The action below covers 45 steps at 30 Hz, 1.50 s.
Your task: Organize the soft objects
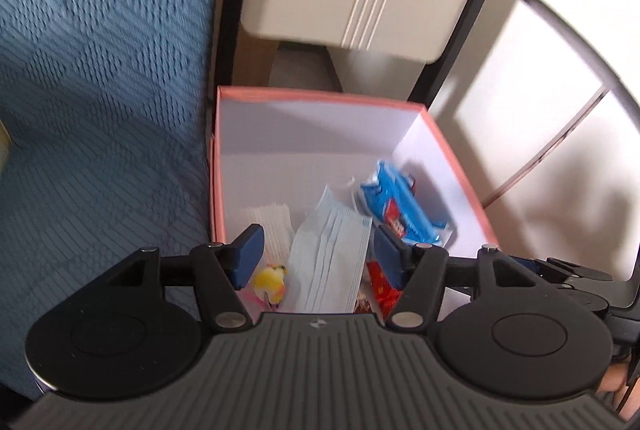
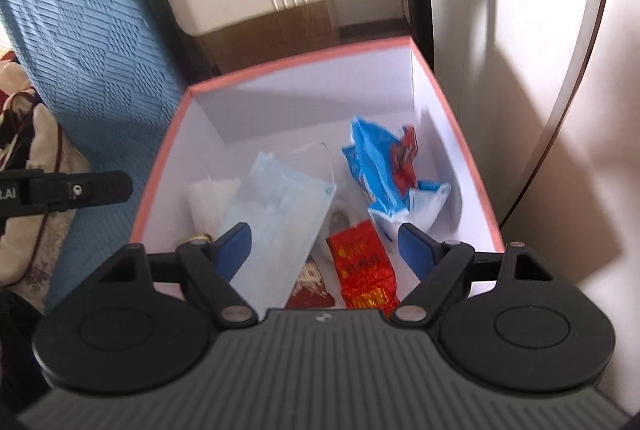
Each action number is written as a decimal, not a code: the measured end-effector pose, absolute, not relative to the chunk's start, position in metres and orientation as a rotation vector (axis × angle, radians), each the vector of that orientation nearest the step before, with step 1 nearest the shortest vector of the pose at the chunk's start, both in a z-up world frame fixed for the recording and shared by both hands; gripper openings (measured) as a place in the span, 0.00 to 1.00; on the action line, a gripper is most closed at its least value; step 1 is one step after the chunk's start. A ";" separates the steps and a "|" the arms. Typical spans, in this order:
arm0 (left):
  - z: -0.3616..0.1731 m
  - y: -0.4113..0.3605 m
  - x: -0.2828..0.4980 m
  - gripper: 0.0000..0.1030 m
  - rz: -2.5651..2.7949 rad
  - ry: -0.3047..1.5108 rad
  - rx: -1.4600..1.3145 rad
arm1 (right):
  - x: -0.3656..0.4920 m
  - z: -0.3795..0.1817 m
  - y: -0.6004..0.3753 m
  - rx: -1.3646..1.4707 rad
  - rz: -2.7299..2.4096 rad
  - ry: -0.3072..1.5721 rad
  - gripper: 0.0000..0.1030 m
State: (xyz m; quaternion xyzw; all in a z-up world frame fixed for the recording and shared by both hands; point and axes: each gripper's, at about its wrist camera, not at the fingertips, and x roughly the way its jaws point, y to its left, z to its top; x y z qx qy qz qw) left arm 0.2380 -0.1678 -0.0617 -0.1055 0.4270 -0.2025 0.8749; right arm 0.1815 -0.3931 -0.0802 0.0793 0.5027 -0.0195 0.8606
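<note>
Both grippers, left [image 1: 316,250] and right [image 2: 324,250], hang apart and empty above the box [image 2: 460,149]. The mask [image 2: 276,205] looks dropped in; next, fetch another soft item.

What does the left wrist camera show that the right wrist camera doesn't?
Only the left wrist view shows a yellow toy low in the box. Only the right wrist view shows a patterned cloth beside the blue bedspread. Both show the pink box, the face mask, the blue packet and the red packet.
</note>
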 end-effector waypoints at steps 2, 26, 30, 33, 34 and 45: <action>-0.048 -0.163 0.232 0.65 -0.423 0.861 -0.219 | 0.180 -0.066 -0.388 0.153 -0.037 1.025 0.80; 0.039 -0.106 0.138 0.65 -0.449 0.611 -0.214 | 0.110 0.041 -0.325 0.117 -0.060 0.843 0.80; 0.040 -0.102 0.123 0.65 -0.460 0.594 -0.201 | 0.090 0.046 -0.316 0.122 -0.074 0.820 0.80; 0.041 -0.103 0.115 0.65 -0.459 0.589 -0.197 | 0.076 0.044 -0.311 0.119 -0.092 0.817 0.80; 0.041 -0.103 0.112 0.65 -0.460 0.590 -0.195 | 0.071 0.043 -0.310 0.125 -0.099 0.818 0.80; 0.026 -0.102 0.085 0.65 -0.446 0.596 -0.182 | 0.031 0.031 -0.299 0.136 -0.130 0.820 0.80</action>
